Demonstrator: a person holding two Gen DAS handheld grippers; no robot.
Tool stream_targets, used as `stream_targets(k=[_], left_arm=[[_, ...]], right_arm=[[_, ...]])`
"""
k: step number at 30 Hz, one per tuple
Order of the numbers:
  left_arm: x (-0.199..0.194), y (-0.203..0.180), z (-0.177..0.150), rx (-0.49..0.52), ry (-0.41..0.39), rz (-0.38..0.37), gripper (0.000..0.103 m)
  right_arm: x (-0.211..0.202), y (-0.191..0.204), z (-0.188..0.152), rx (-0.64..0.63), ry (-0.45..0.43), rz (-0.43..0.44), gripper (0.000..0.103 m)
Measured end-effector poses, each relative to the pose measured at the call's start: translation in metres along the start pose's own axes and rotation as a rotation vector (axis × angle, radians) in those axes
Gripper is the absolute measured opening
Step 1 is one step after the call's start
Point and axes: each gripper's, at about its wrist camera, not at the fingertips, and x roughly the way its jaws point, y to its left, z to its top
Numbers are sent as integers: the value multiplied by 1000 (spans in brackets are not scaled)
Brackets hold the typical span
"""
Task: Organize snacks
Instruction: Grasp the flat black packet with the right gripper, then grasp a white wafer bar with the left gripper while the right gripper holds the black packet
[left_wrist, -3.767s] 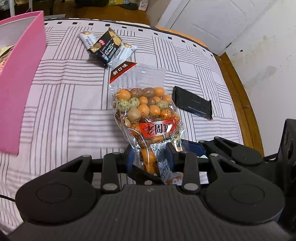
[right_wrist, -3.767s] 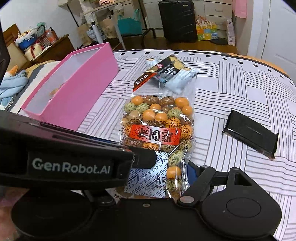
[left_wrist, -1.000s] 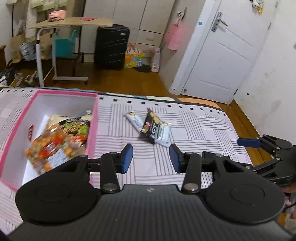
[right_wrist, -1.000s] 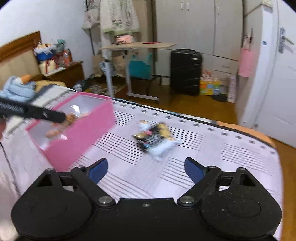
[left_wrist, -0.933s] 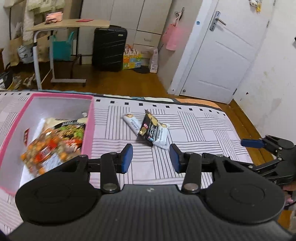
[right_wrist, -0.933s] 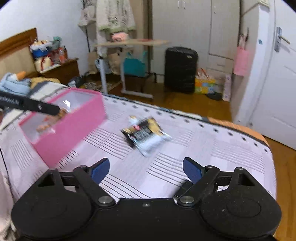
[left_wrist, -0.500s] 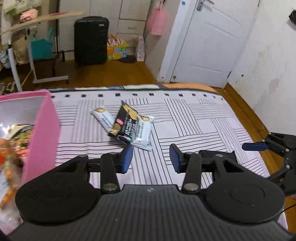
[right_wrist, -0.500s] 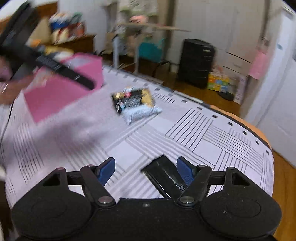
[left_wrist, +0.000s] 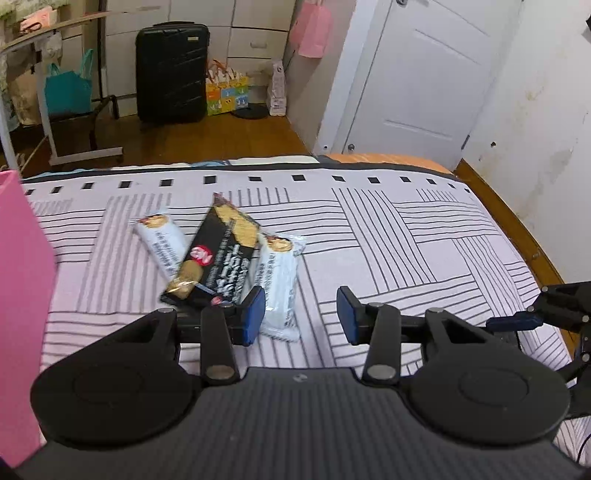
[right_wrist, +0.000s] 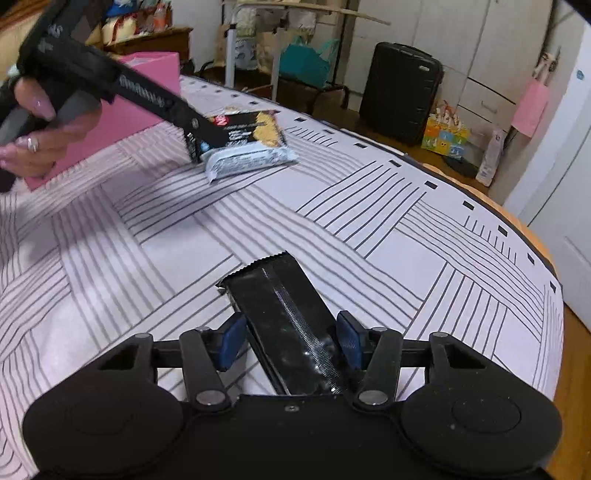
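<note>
Right wrist | right claw (right_wrist: 290, 341) now straddles black packet (right_wrist: 286, 325) | unclosed

**Snacks left on the bedspread**

Mid-left of my left view: a black biscuit pack (left_wrist: 218, 254) lies diagonally across two white bars (left_wrist: 160, 242) (left_wrist: 279, 280). The pink box (left_wrist: 22, 295) sits at the left edge. Bottom center of my right view, a shiny black packet (right_wrist: 291, 328) lies flat, seam up.

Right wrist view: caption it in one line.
Open right gripper straddles a black packet on the bed.
</note>
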Motion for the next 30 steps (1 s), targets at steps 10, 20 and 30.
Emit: stream_targets(k=[10, 20, 30], left_arm=[[40, 5, -3, -52, 4, 58, 39], [58, -6, -5, -32, 42, 128, 36], [36, -19, -23, 18, 2, 139, 31]], right_arm=[[4, -8, -10, 364, -19, -82, 69], [5, 20, -22, 339, -46, -163, 83], [-25, 36, -17, 473, -139, -176, 63]])
